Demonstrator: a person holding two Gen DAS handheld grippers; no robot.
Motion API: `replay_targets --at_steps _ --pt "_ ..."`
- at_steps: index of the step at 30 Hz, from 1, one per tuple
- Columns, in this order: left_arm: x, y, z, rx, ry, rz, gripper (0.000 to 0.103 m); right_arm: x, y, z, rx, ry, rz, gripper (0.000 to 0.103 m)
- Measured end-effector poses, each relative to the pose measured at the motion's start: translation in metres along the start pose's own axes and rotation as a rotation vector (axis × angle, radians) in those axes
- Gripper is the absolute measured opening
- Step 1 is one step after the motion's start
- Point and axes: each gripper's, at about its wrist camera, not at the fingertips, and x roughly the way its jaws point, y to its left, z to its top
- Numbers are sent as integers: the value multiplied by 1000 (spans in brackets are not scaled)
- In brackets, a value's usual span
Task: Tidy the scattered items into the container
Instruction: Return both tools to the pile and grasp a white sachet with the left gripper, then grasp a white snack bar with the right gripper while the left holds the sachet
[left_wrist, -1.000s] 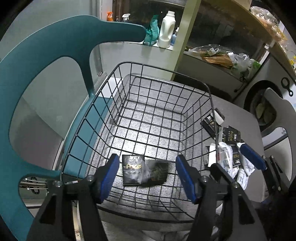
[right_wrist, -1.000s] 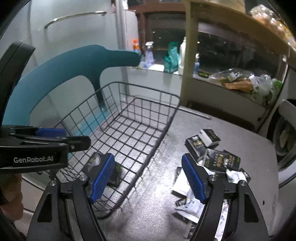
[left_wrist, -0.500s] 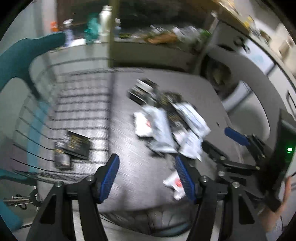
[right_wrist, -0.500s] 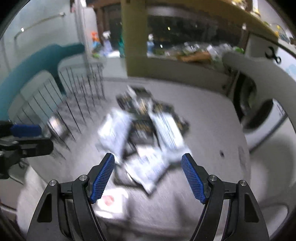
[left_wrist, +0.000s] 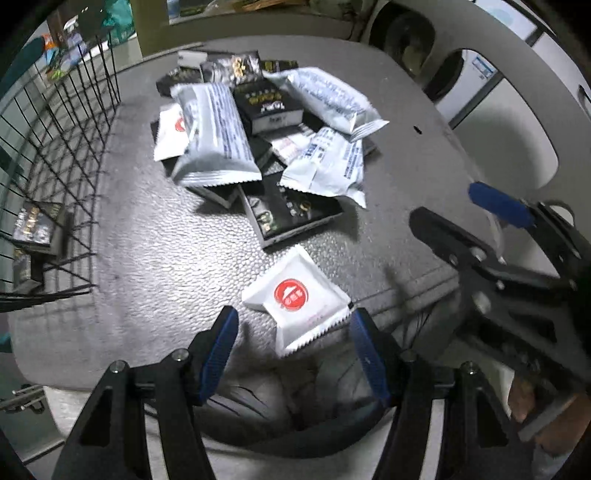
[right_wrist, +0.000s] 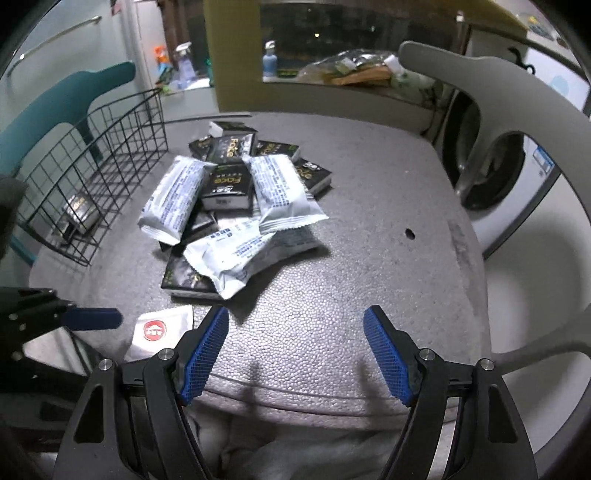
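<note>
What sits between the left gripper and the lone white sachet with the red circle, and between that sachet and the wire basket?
Nothing visible. The left gripper is open, and the white sachet lies alone just ahead of its fingers. Bare table runs from it to the wire basket; the pile of packets lies farther back.

A grey pebbled tabletop (right_wrist: 369, 229) with rounded corners fills the middle. A teal chair (right_wrist: 66, 99) stands at its left edge, a grey chair (right_wrist: 491, 99) at its right. Behind that, a washer (right_wrist: 491, 166); a dark window (right_wrist: 332, 33) beyond an olive post (right_wrist: 231, 55).
</note>
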Motion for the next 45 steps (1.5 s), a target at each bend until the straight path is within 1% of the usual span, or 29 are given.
replay_targets --at_steps 5,8,9,10,13,14,16,18,20,21,22,23,26,28,31,35,37,39,40,42,45 --pt "15 -1 8 -23 14 15 69 5 -4 3 49 1 25 76" --pt "20 -3 11 -15 16 34 68 8 -5 4 65 2 33 76" --pt "20 -3 11 -9 18 37 67 10 -5 4 68 4 36 76" --pt "20 -2 11 -7 19 35 60 11 -5 5 73 5 39 76" --pt "17 7 12 -16 17 12 49 17 -5 9 108 10 71 76" --pt "15 11 13 -18 17 7 46 20 -5 10 123 14 86 76" --pt "10 18 13 -22 14 14 45 27 -4 15 158 22 119 76" --pt "6 21 12 -13 13 17 45 35 -2 22 193 26 155 76" --pt "5 23 10 -3 13 16 49 44 0 28 234 28 160 76" --pt "4 23 9 -2 13 18 52 48 0 31 256 36 165 76" --pt "4 23 10 -2 11 19 60 53 1 33 278 46 175 76" --pt "3 23 9 -1 6 19 64 59 2 36 296 59 185 76" --pt "0 24 5 6 -2 33 65 74 8 41 331 82 178 76" --pt "-4 27 1 2 -2 29 65 83 10 45 353 89 174 76" --pt "-6 27 4 -2 -3 31 65 94 12 50 376 113 161 76" --pt "-9 35 -4 0 0 27 65 93 14 50 312 130 110 76" --pt "-10 35 -3 -1 2 24 65 87 9 44 282 134 90 68" --pt "-11 35 -4 0 4 21 65 82 3 36 269 147 74 56" --pt "-11 35 -4 2 7 22 65 81 -1 31 267 157 72 54" --pt "-7 26 -4 3 11 19 65 78 -9 21 274 169 86 53" --pt "-1 18 -5 9 18 16 65 72 -15 15 274 150 84 53"
